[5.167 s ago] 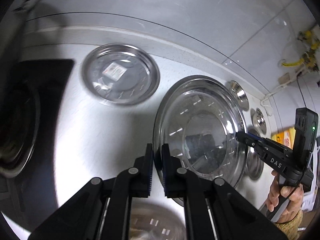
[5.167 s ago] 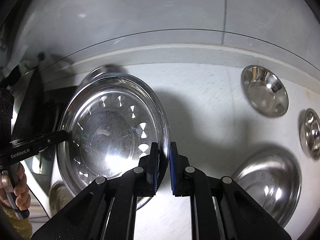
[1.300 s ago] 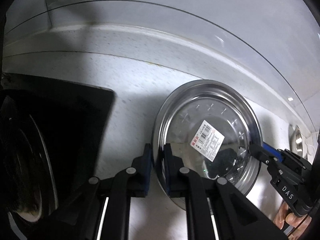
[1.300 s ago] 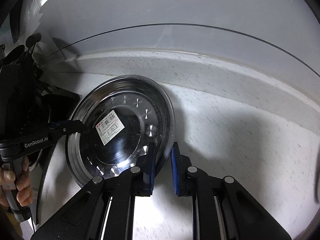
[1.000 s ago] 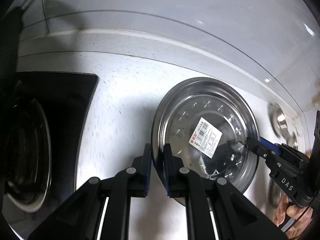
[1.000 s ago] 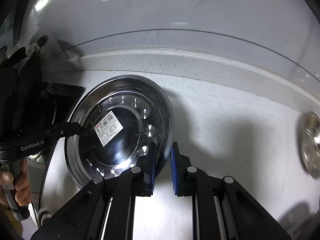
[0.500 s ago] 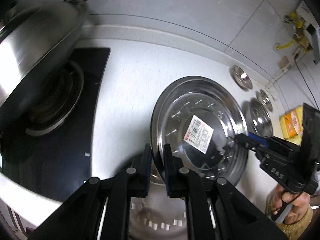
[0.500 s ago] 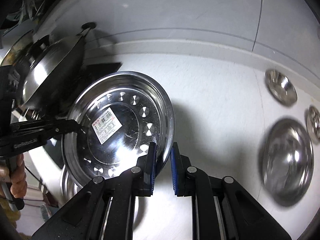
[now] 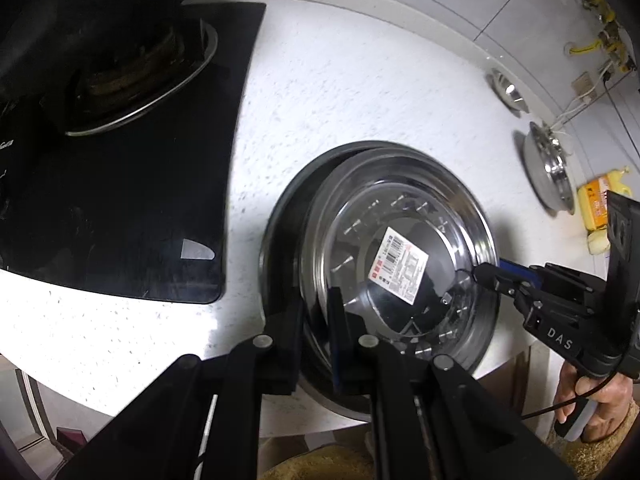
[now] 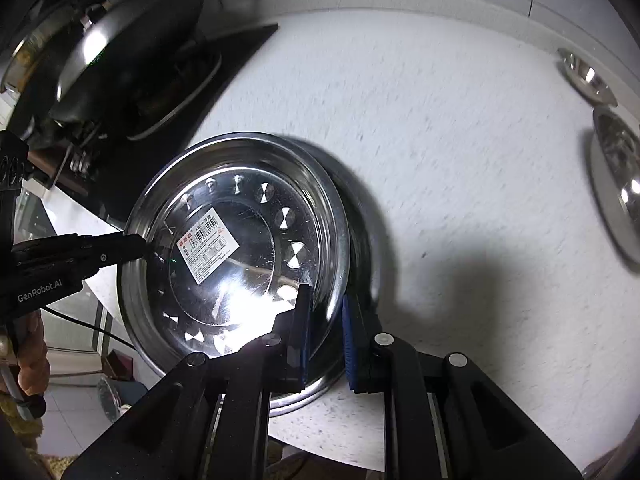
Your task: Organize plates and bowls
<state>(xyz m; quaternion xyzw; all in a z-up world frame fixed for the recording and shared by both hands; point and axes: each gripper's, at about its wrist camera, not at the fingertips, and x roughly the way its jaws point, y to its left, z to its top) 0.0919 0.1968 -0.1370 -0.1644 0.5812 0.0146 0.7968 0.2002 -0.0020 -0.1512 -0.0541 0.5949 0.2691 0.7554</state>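
A steel plate with a barcode sticker (image 9: pixel 400 264) (image 10: pixel 224 248) is held by its rim between both grippers. My left gripper (image 9: pixel 316 316) is shut on its left rim and shows in the right wrist view (image 10: pixel 140 246). My right gripper (image 10: pixel 325 332) is shut on its right rim and shows in the left wrist view (image 9: pixel 486 274). The plate hangs just above a larger steel plate (image 9: pixel 280 216) (image 10: pixel 360 216) that lies near the counter's front edge. Whether the two plates touch is not clear.
A black gas hob (image 9: pixel 132 152) with a wok (image 10: pixel 120 28) lies to the left. Steel bowls (image 9: pixel 548 172) (image 10: pixel 616 176) and smaller ones (image 9: pixel 506 90) (image 10: pixel 586 76) sit at the right along the wall. A yellow pack (image 9: pixel 600 204) lies far right. The white counter's front edge (image 9: pixel 100 364) is close.
Both grippers carried the stickered plate from the back of the counter toward the front edge and lowered it over the larger plate there.
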